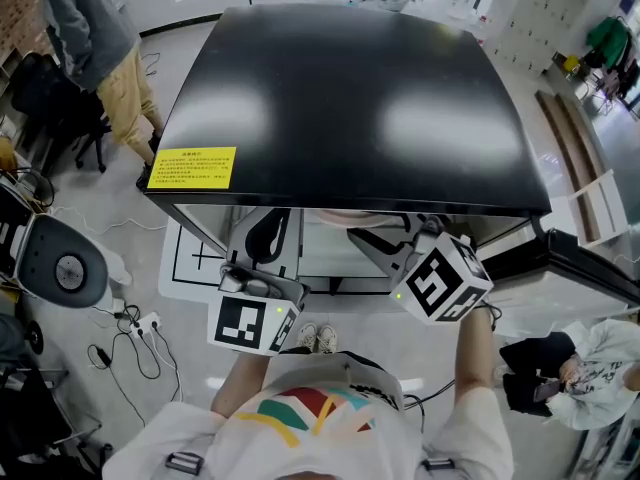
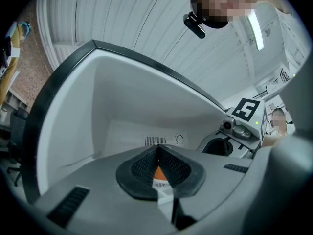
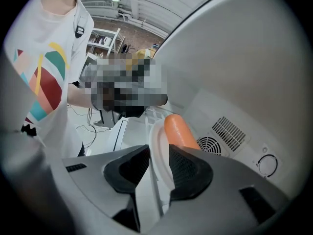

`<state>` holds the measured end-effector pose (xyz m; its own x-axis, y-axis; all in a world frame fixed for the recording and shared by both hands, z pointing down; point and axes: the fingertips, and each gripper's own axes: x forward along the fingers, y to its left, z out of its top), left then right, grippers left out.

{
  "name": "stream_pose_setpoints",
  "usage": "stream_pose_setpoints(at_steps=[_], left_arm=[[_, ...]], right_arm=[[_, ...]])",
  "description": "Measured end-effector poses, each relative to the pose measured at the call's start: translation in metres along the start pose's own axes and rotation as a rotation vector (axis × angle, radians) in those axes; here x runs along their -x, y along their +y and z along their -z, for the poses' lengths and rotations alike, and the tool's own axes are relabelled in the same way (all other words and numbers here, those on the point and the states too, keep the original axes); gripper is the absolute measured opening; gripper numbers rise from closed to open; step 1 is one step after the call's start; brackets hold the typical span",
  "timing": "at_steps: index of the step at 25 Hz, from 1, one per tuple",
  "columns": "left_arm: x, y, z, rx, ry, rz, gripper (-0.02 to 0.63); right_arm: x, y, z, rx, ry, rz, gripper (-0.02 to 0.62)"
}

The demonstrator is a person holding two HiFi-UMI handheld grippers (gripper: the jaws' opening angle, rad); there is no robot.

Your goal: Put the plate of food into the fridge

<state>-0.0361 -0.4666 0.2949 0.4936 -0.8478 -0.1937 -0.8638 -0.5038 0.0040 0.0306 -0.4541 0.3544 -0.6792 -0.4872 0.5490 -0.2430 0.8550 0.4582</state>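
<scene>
A white plate with an orange piece of food on it is held edge-on inside the white fridge compartment. My right gripper is open: the plate's rim stands between its pads, with a gap on the left side. My left gripper looks shut on the plate, with the orange food showing in the gap behind its pads. In the head view both grippers, left and right, reach in under the black fridge top, and the plate is hidden there.
The fridge's back wall carries vent slots, a round grille and a dial. A yellow label sits on the fridge top. One person stands at the far left, another sits low right. Cables lie on the floor.
</scene>
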Motion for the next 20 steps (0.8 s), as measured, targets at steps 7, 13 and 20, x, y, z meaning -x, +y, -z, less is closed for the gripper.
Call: stream_pose_setpoints(at_steps=[7, 13, 20], left_arm=[[-0.001, -0.001, -0.002, 0.003, -0.005, 0.006, 0.006], [-0.003, -0.003, -0.004, -0.001, -0.012, 0.007, 0.006], [-0.004, -0.007, -0.007, -0.009, -0.018, 0.016, 0.006]], right_arm=[[0.006, -0.002, -0.012, -0.075, -0.087, -0.009, 0.126], [0.031, -0.027, -0.033, -0.119, -0.256, 0.143, 0.126], [0.054, -0.042, -0.040, -0.203, -0.381, 0.334, 0.126]])
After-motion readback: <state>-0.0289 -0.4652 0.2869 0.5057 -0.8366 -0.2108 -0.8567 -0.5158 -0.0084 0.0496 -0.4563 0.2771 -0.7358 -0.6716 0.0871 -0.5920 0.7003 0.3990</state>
